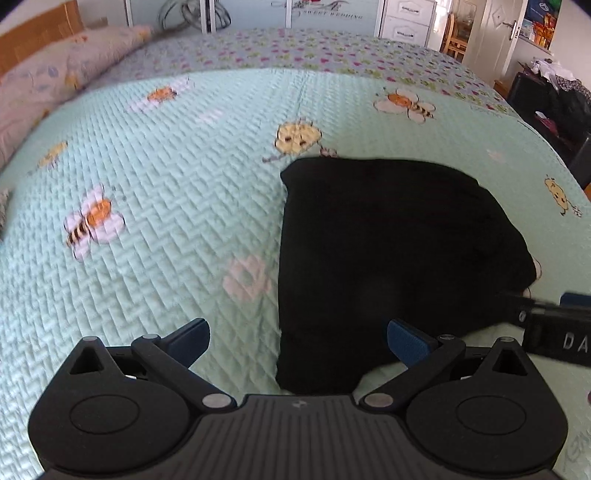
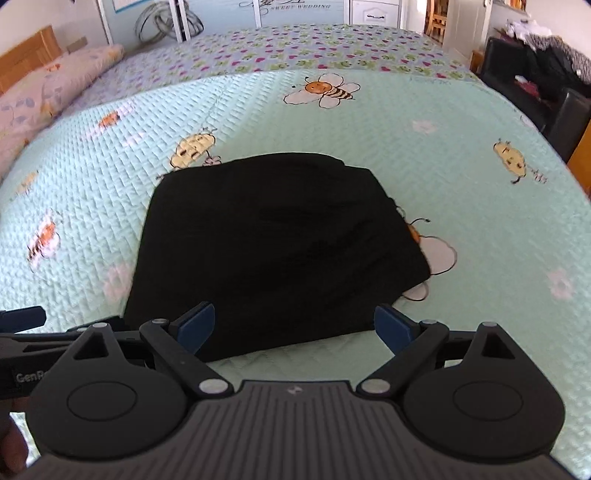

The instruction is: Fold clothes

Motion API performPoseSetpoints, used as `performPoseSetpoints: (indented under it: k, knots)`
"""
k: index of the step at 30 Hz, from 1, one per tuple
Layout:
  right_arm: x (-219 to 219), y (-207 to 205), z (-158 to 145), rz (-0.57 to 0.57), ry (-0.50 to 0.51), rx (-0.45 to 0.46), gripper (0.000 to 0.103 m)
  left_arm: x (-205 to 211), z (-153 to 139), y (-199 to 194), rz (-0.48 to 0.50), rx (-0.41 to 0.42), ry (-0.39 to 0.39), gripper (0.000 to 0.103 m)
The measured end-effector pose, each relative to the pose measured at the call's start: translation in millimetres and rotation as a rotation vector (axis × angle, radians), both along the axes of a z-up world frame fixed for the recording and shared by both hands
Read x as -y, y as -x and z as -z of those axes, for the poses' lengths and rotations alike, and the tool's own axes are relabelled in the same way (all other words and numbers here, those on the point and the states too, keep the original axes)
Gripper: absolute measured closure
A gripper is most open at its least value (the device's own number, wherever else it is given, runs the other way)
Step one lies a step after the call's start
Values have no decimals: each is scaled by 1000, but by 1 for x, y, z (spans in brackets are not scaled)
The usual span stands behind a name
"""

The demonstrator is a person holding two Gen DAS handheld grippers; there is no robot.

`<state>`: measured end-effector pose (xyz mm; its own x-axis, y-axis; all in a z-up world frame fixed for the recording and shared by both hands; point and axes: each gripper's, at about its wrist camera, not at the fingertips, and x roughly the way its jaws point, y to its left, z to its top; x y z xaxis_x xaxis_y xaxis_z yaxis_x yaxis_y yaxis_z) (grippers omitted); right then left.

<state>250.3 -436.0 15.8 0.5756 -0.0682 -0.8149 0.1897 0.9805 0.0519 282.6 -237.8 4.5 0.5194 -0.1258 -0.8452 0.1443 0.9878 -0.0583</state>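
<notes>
A black garment (image 1: 388, 251) lies folded into a compact block on the mint-green bee-print quilt (image 1: 166, 206). It also shows in the right wrist view (image 2: 273, 243). My left gripper (image 1: 297, 341) is open and empty, hovering above the garment's near left edge. My right gripper (image 2: 295, 328) is open and empty, just above the garment's near edge. The right gripper's body shows at the right edge of the left wrist view (image 1: 554, 332). The left gripper's body shows at the left edge of the right wrist view (image 2: 29, 332).
The quilt (image 2: 480, 206) covers a bed with a heart-print sheet (image 2: 295, 51) behind it. A pink pillow (image 1: 48, 81) lies at the far left. A dark chair with clothes (image 2: 535, 74) stands at the right. Wardrobe doors (image 1: 325, 14) are at the back.
</notes>
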Motion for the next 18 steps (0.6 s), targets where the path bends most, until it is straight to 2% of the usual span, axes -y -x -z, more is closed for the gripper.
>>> performPoseSetpoints:
  k: [7,11,15,18]
  knots:
    - [-14,31,-20,-34,96,56,10,-27,-10,62,-69,35,35,1]
    - [-32,56,-45,-45,146,103,10,-37,-39,91,-88,85,-10,1]
    - [-45,81,-72,-54,246,211,9,-37,-75,111,-104,168,-17,1]
    - [-43,103,-85,-34,255,306,9,-33,-96,127,-118,248,18,1]
